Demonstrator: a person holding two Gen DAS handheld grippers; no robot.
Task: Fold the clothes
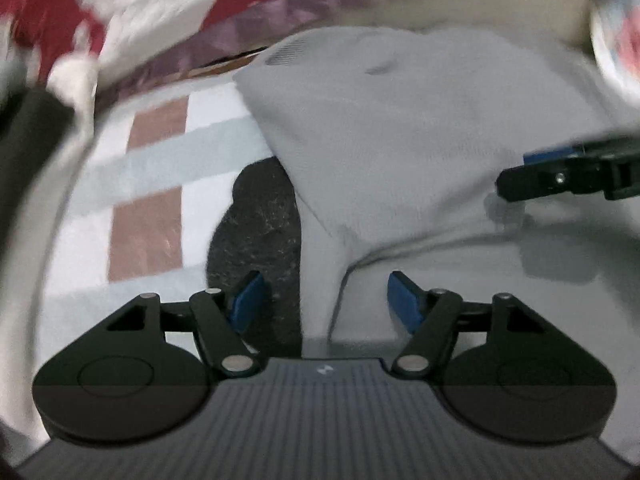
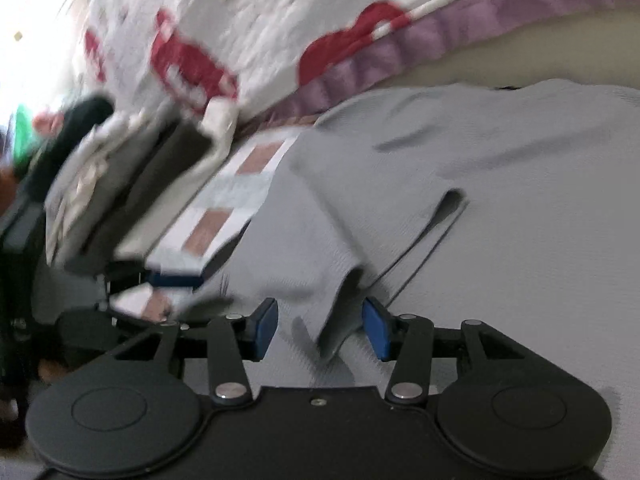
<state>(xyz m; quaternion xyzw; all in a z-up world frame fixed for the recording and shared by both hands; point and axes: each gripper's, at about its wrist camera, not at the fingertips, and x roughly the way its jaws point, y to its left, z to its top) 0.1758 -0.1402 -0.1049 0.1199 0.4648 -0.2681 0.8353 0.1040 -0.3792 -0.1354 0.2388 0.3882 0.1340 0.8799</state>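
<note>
A pale grey garment lies spread over a checked sheet and fills most of both views. My left gripper is open low over the garment's left edge, where a raised fold of grey cloth runs between its blue pads. My right gripper is also open, and a loose grey fold end sits in the gap between its fingers. The right gripper's black finger reaches in from the right edge of the left wrist view. The left gripper shows blurred at the left of the right wrist view.
The checked sheet has brown, white and pale blue squares. A dark speckled patch shows beside the garment's left edge. A white quilt with red shapes and a purple border rises along the back. Both views are motion-blurred.
</note>
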